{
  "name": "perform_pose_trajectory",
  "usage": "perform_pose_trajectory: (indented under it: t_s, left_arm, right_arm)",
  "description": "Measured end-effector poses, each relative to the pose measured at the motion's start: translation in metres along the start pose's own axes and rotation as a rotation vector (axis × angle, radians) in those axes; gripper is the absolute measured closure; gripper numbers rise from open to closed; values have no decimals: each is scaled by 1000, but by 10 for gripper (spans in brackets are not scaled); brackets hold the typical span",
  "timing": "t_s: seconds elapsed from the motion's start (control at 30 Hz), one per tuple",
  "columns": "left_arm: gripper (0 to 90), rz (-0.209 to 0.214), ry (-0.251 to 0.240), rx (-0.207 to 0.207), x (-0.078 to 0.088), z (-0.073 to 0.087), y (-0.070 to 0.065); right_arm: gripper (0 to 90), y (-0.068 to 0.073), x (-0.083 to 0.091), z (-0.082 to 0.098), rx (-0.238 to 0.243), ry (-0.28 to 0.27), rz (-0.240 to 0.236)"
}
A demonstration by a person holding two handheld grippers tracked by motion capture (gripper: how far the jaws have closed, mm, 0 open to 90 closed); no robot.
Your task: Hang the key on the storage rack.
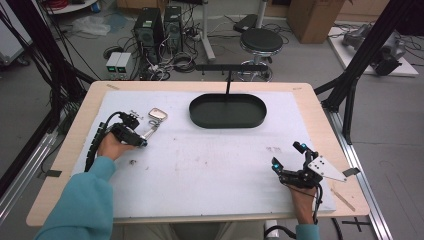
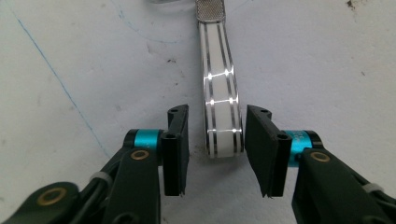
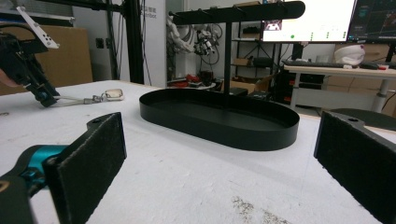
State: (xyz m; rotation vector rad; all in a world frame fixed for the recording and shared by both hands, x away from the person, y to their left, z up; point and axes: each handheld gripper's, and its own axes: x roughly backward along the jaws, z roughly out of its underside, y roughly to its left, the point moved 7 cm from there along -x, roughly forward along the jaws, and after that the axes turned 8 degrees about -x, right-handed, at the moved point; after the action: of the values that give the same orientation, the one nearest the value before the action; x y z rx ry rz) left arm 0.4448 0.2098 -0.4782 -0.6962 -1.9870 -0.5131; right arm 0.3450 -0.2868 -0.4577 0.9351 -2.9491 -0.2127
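The watch (image 1: 154,120) lies on the white mat (image 1: 210,170) left of the black oval tray (image 1: 227,111) in the high view, its strap end between the jaws of the left gripper (image 1: 141,141), while the right gripper (image 1: 286,156) rests apart near the table's right edge. In the left gripper view the white strap (image 2: 221,93) sits between the narrowed jaws, the right pad at its edge, the left a gap away. In the right gripper view its own jaws stand wide and empty, facing the tray (image 3: 219,116).

Black tongs (image 2: 216,144), teal collars, teal sleeve (image 1: 82,200)
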Motion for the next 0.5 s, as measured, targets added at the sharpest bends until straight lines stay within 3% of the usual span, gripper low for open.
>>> perform_pose_trajectory:
  t_s: [0.17,0.4,0.5]
  left_arm:
    - [718,-3,3,-1,-1,0,0]
    - [732,-21,8,-31,-1,0,-2]
    - [734,-30,14,-18,-1,0,-3]
  right_arm:
    - [16,0,0,0,1,-1,0]
    - [15,-1,0,0,7,-1,2]
    - [15,0,0,0,5,-1,0]
